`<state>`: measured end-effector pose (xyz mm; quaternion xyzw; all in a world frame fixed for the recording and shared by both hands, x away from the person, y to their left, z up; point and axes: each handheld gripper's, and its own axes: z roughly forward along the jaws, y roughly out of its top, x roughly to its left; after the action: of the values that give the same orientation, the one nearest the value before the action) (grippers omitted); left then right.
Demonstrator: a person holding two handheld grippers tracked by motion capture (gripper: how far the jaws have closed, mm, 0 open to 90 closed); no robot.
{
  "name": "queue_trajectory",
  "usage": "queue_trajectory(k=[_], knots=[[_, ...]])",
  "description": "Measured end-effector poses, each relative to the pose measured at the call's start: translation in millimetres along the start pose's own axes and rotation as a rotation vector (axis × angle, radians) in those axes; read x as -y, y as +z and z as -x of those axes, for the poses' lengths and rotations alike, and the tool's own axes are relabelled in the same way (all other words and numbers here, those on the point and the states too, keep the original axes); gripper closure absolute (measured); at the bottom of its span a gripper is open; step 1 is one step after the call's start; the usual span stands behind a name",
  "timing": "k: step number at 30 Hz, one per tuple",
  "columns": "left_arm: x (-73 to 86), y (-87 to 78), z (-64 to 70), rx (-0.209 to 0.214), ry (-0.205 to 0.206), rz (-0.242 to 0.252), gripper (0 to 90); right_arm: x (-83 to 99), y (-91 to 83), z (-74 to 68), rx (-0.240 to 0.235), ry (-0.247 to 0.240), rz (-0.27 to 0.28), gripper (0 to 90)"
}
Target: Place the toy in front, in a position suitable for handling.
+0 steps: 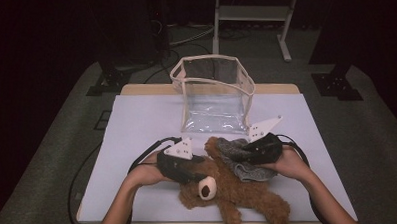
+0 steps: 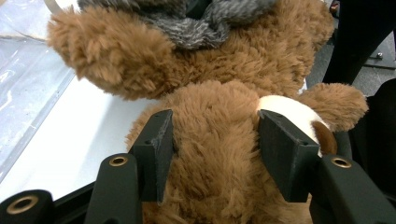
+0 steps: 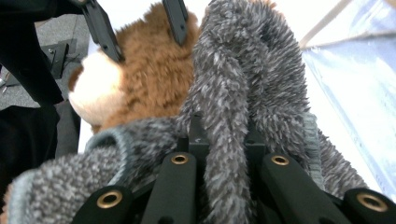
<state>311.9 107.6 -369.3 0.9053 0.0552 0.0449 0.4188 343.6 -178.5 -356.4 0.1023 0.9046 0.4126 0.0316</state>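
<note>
clear pouch (image 1: 214, 100) open, teddy bear (image 1: 234, 191) outside it

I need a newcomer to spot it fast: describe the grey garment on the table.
Start at the white table and the clear bag at its back. In front lies a brown teddy bear. The grey garment is the fuzzy speckled knit draped on it, pinched by the right gripper.

Ahead of both grippers, the clear bag (image 1: 214, 92) stands upright with its mouth open and unblocked from above. The teddy bear (image 1: 233, 193) fills the span between the left gripper (image 2: 215, 154) jaws, its grey garment (image 3: 243, 84) crowding the right gripper (image 3: 224, 149). Bare tabletop (image 1: 136, 125) lies outward of the left gripper.
</note>
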Motion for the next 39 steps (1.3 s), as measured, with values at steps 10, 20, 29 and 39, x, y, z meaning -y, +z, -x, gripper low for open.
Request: queue_trajectory(k=[10,20,29,39], knots=[[1.0,0.6,-1.4,-0.004,-0.008,0.004,45.6,6.1,-3.2,-0.7,0.001,0.010,0.009,79.7],[0.2,2.9,-3.9,-0.016,-0.026,0.001,45.2,-21.1,15.7,-26.6,-0.048,-0.100,-0.017,79.7],[0.9,3.1,-5.5,-0.022,-0.031,0.012,45.0,-2.8,7.4,-15.2,-0.011,-0.044,-0.030,79.8],[1.0,3.9,-10.1,-0.030,-0.036,0.004,44.6,-16.0,16.1,-26.9,-0.030,-0.093,-0.038,79.7]])
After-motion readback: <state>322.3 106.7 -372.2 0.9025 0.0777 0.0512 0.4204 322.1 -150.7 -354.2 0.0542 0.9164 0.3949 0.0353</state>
